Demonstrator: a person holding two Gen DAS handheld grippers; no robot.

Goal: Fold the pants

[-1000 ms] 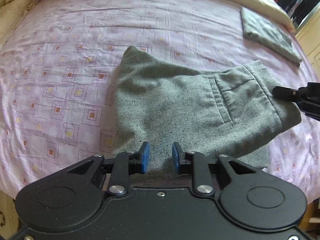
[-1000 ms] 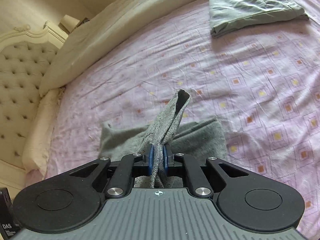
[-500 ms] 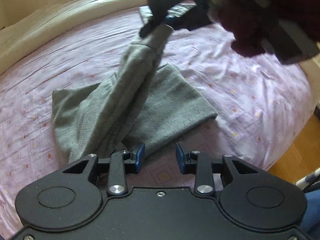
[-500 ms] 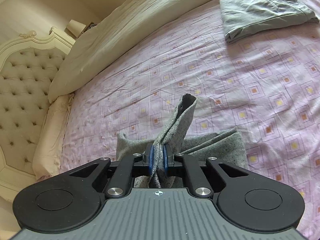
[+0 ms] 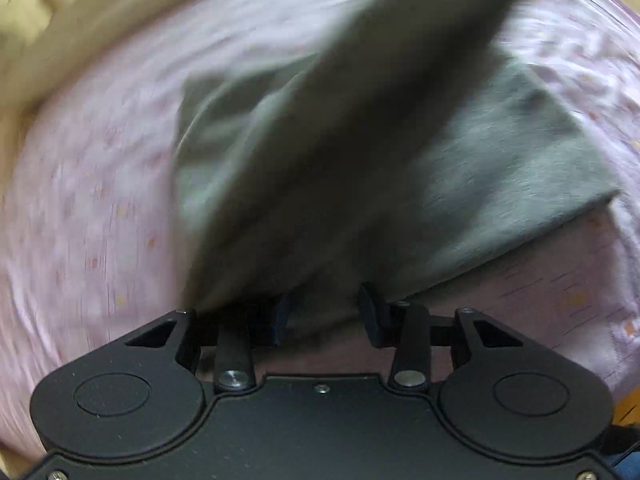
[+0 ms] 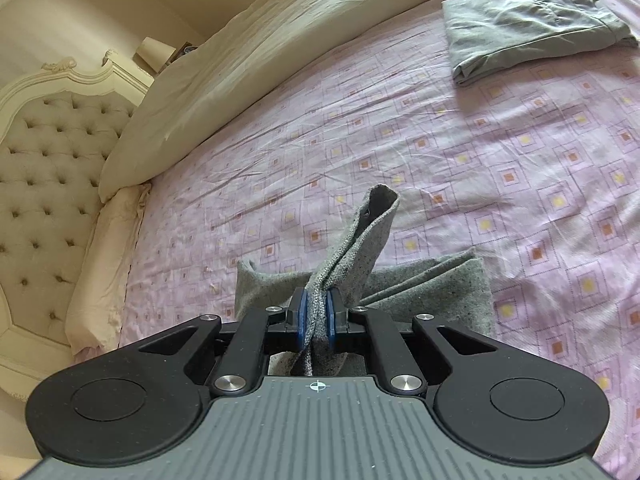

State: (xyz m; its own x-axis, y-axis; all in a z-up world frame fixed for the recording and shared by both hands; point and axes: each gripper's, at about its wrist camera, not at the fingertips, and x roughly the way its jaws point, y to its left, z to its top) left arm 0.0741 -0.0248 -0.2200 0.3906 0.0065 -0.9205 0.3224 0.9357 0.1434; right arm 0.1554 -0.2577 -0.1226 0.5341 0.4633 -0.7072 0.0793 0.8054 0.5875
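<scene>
Grey pants [image 5: 500, 168] lie partly folded on the purple patterned bed sheet [image 5: 100, 200]. One strip of them rises steeply toward the top of the blurred left wrist view. My left gripper [image 5: 324, 316] is low over the near edge of the pants, its jaws opening; cloth lies between the blue pads, which do not press on it. In the right wrist view my right gripper [image 6: 316, 316] is shut on a thick edge of the pants [image 6: 360, 240], holding it up off the bed while the remainder [image 6: 452, 288] lies flat below.
A folded grey garment [image 6: 532, 24] lies at the far right of the bed. A cream duvet [image 6: 280, 40] runs along the far side, beside a tufted headboard [image 6: 48, 160]. Wooden floor [image 5: 628, 404] shows past the bed's near right edge.
My left gripper has turned and dropped close to the near edge of the pants, and its jaws have spread wider. The right gripper keeps its hold with the edge raised.
</scene>
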